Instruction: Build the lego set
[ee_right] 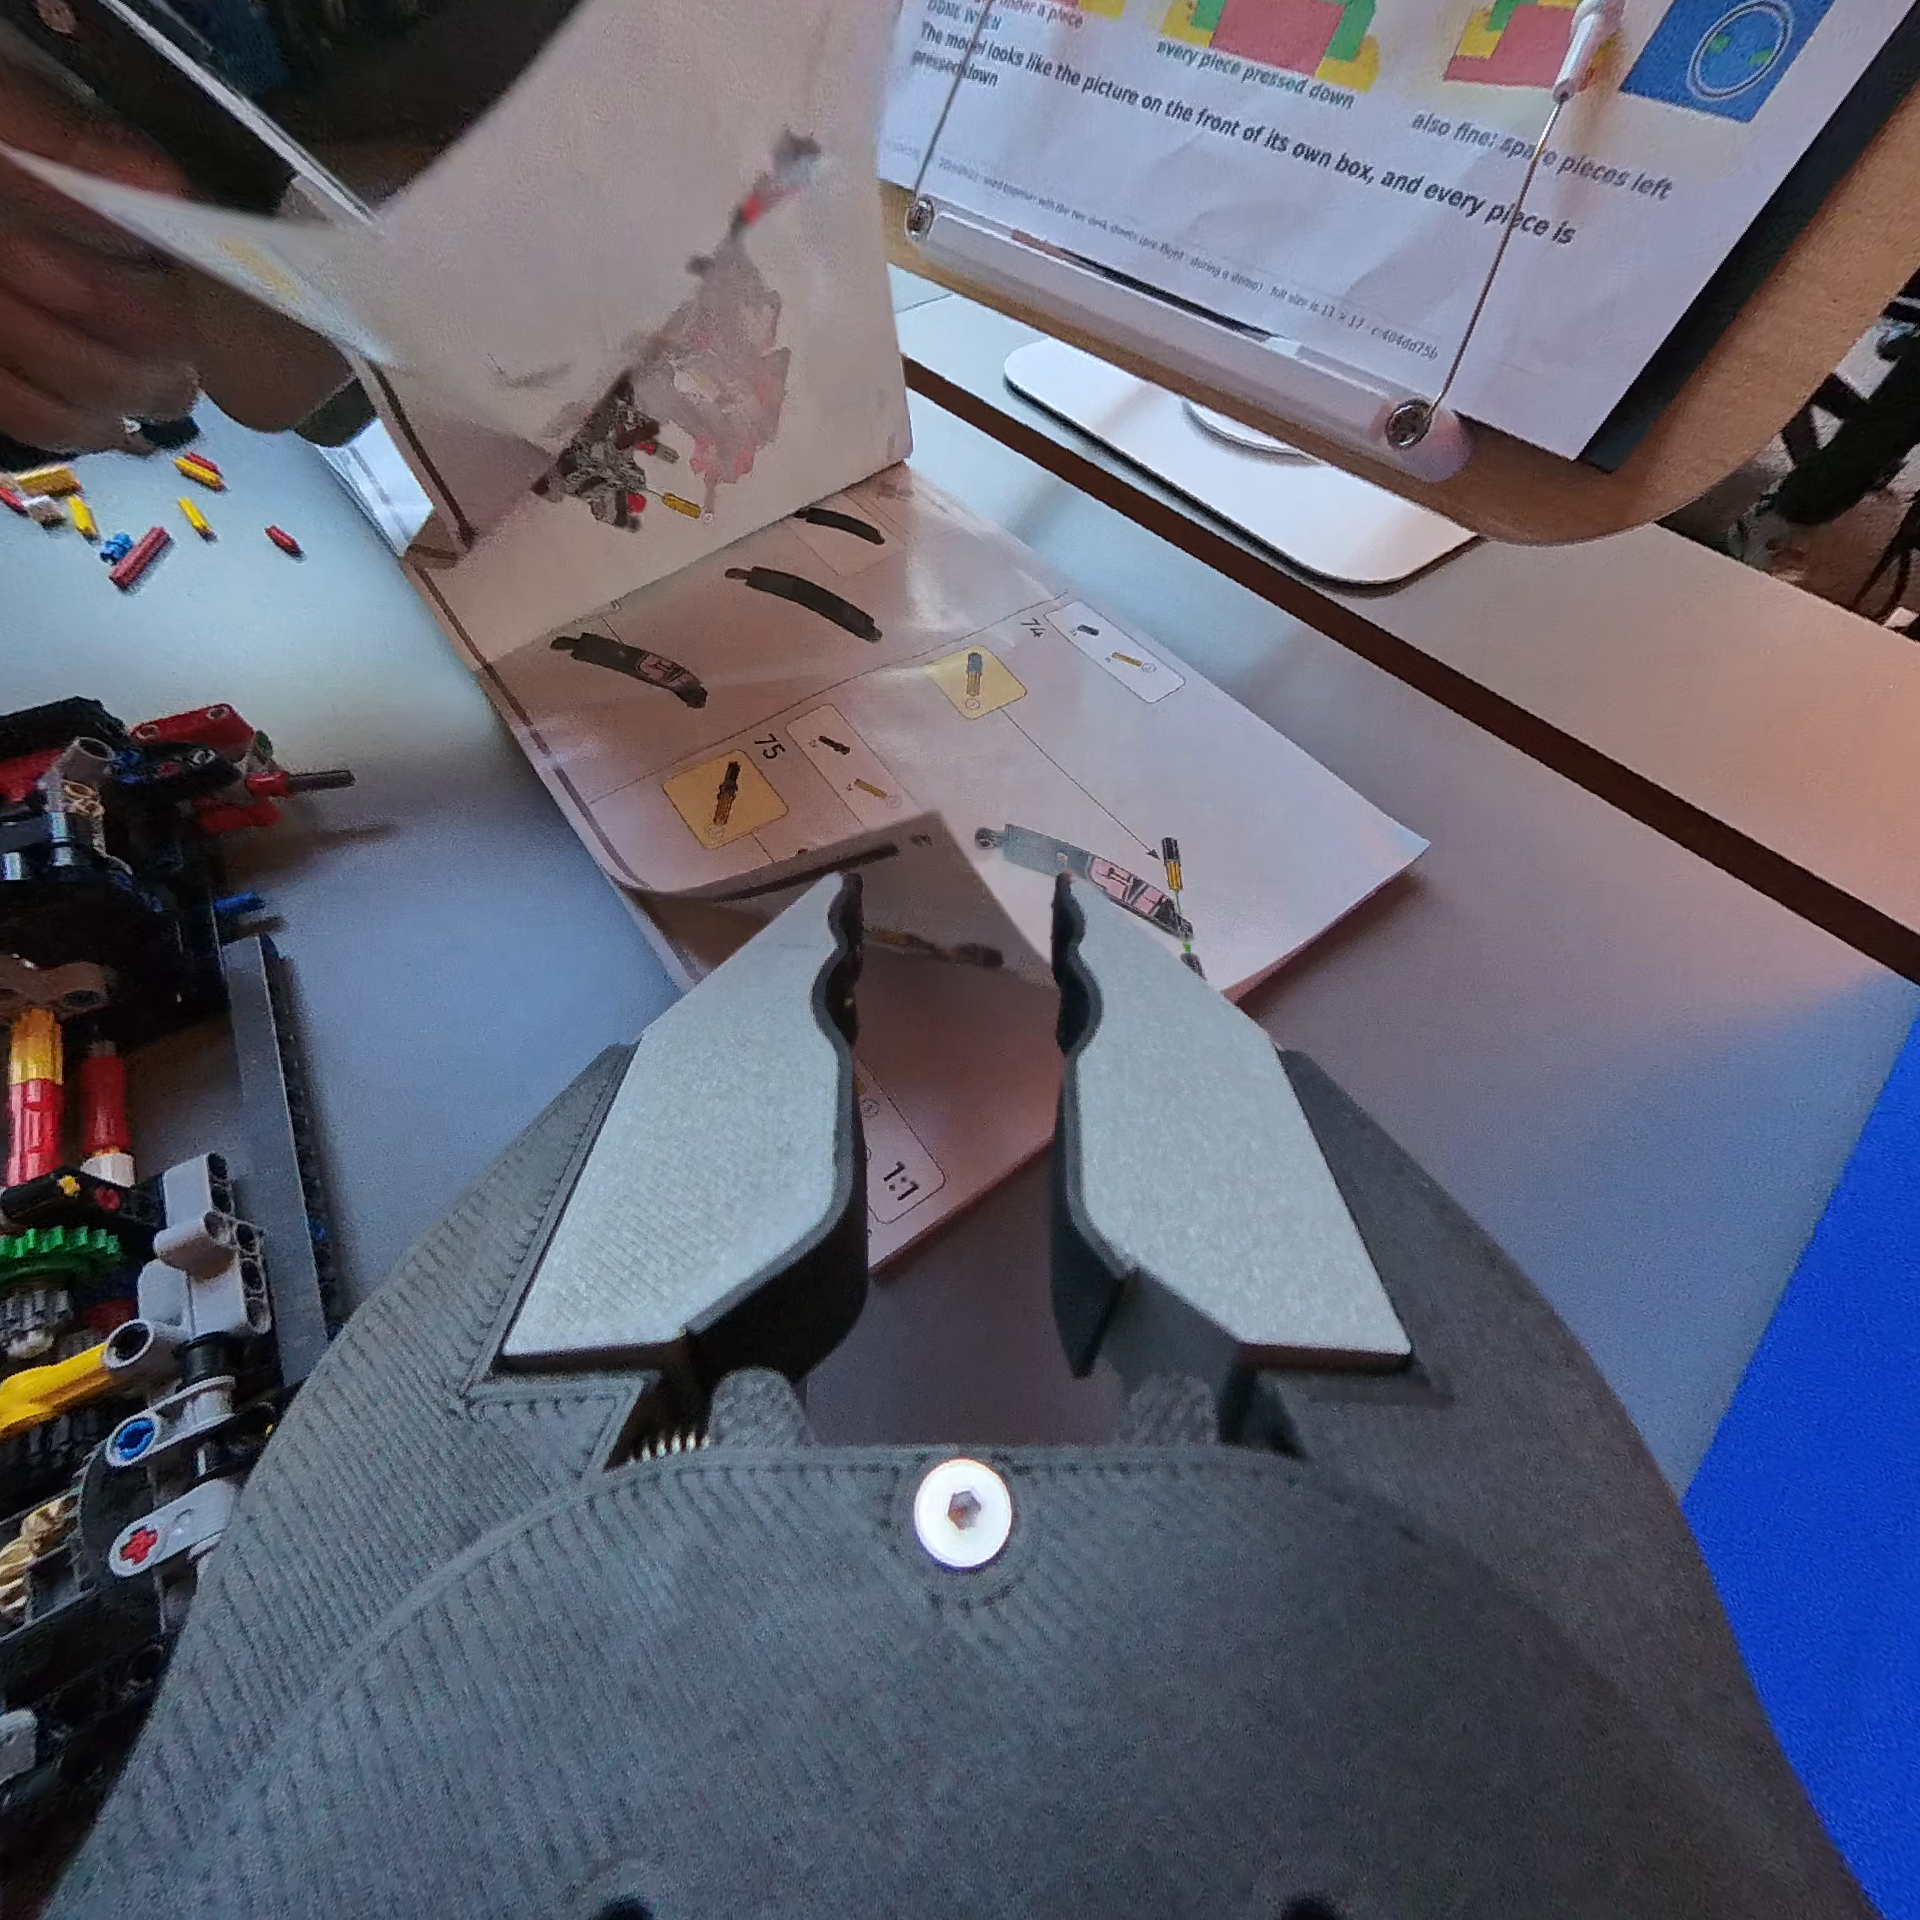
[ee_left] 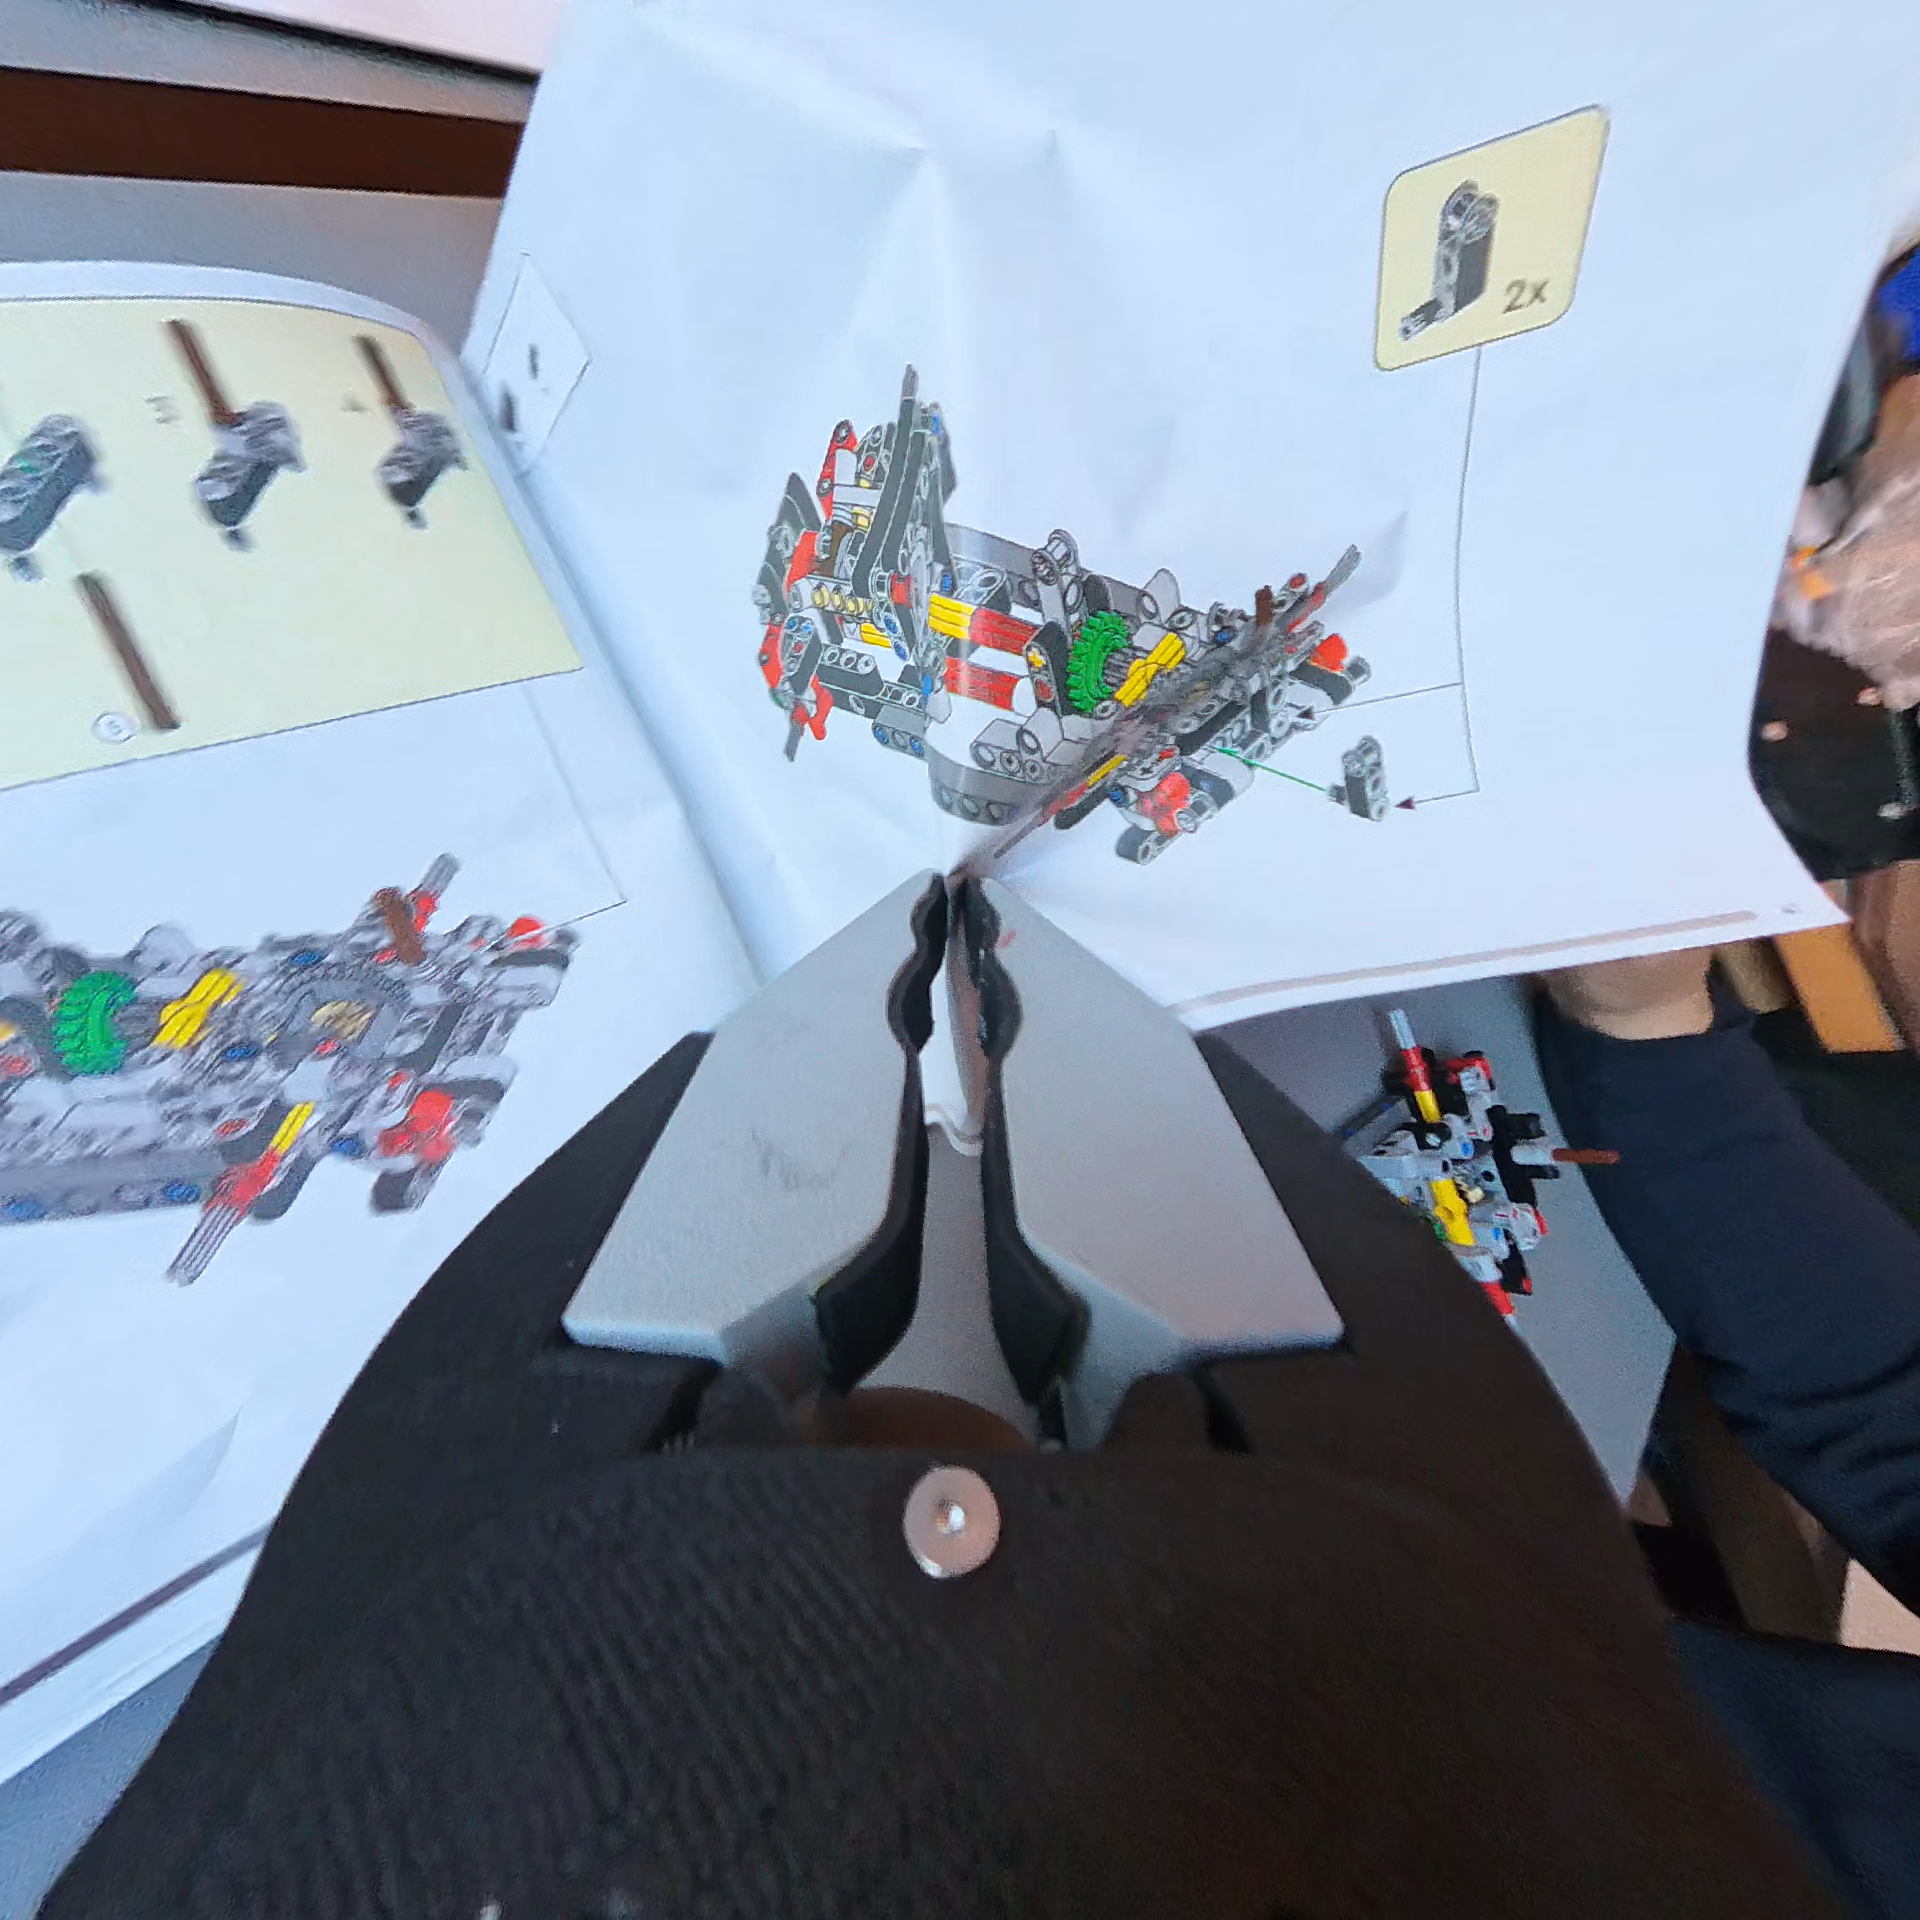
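Observation:
My left gripper (ee_left: 954, 894) is shut on the edge of a white page (ee_left: 1143, 312) of an open instruction booklet (ee_left: 312, 831) and holds that page lifted. The page shows a coloured drawing of a brick model. In the right wrist view the same lifted page (ee_right: 644, 312) stands up at the upper left. My right gripper (ee_right: 956, 894) is open just above the booklet's flat pages (ee_right: 1039, 727). A curled, shaded page corner (ee_right: 914, 831) lies under and between its fingertips, and the pads do not press on it.
A part-built technical brick model (ee_right: 114, 1143) lies on the grey table (ee_right: 447, 935) at the left and also shows in the left wrist view (ee_left: 1455, 1164). Several loose small pieces (ee_right: 145, 520) lie at the far left. A stand with a printed sheet (ee_right: 1351, 208) is behind. A person's dark sleeve (ee_left: 1714, 1195) is at the right. The part-built technical brick model (ee_right: 114, 1143) is about 15 centimetres from my right fingertips.

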{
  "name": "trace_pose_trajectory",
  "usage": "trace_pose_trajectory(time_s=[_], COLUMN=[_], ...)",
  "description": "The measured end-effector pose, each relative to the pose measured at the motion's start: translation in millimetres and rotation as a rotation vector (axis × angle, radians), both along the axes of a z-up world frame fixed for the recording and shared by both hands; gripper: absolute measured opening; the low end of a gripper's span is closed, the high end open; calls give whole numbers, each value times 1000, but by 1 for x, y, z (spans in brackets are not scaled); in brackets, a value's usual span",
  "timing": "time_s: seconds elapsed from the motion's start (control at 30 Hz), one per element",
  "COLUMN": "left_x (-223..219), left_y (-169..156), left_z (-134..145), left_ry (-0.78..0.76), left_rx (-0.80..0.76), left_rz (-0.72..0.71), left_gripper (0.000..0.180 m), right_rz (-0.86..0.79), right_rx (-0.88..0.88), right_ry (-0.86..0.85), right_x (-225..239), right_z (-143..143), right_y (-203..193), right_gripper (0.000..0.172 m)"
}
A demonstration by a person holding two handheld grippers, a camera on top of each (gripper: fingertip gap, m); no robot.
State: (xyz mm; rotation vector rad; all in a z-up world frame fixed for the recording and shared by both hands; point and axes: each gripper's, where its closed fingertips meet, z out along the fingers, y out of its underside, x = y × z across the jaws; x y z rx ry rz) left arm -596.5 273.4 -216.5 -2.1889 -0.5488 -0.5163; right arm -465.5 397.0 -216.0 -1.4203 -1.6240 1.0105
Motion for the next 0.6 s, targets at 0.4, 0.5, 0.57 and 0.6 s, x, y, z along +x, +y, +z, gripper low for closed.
trace_pose_trajectory(time_s=[0.4,0.5,0.57,0.6], left_x=[-12,18,36,40], left_y=[-24,5,18,23], left_z=[-5,4,0,-1], left_ry=[-78,-22,46,74], left_rx=[63,59,7,-8], left_rz=[59,-35,-118,-134], left_gripper=[3,9,13,8], right_rz=[-32,-95,-154,-171], right_rx=[0,20,39,47], right_ry=[-10,27,55,56], right_x=[-3,3,9,12], right_z=[-5,5,13,15], right_y=[9,23,35,39], right_gripper=[34,34,34,33])
